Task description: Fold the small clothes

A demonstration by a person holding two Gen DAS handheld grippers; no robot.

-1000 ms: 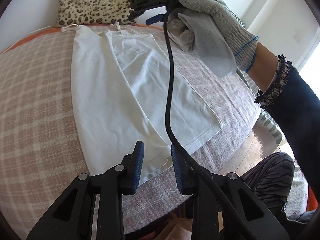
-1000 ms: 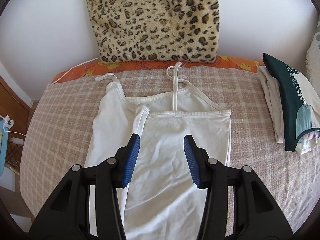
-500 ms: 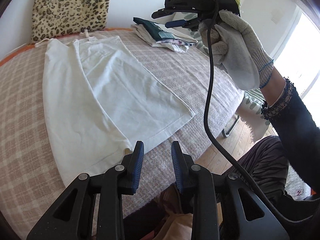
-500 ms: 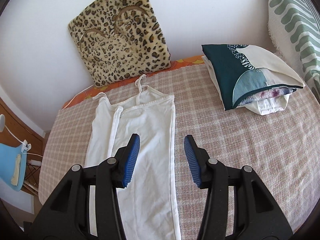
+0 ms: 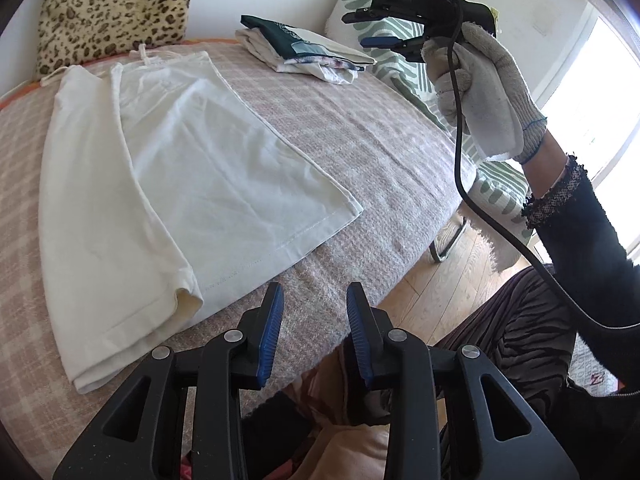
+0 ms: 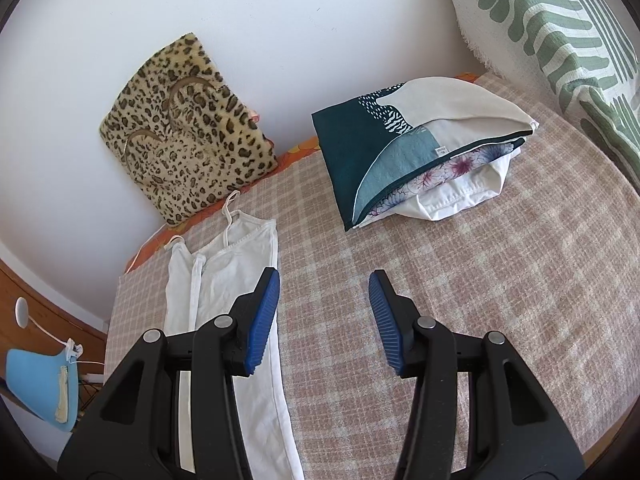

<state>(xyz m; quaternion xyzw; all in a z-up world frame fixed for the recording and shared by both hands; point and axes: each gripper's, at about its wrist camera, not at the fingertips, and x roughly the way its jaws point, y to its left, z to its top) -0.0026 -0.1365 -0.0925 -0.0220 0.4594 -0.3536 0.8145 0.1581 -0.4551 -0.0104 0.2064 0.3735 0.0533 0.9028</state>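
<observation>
A white strappy top [image 5: 172, 184] lies flat on the pink checked table cover [image 5: 380, 152], one side folded lengthwise over the middle. It also shows in the right wrist view [image 6: 224, 280], straps toward the wall. My left gripper [image 5: 314, 332] is open and empty, over the table's near edge just right of the top's hem. My right gripper [image 6: 324, 320] is open and empty, held above the cover to the right of the top; it shows in the left wrist view [image 5: 372, 28] held high in a gloved hand.
A stack of folded clothes [image 6: 420, 148] sits at the back right, also in the left wrist view [image 5: 304, 52]. A leopard-print cushion [image 6: 184, 128] leans on the wall. A green striped cushion [image 6: 560, 40] is at the right. A cable [image 5: 460, 152] hangs from the right gripper.
Both grippers have swung to the right. The right gripper has moved off the top toward the folded stack. The left gripper has drawn back from the hem to the table edge.
</observation>
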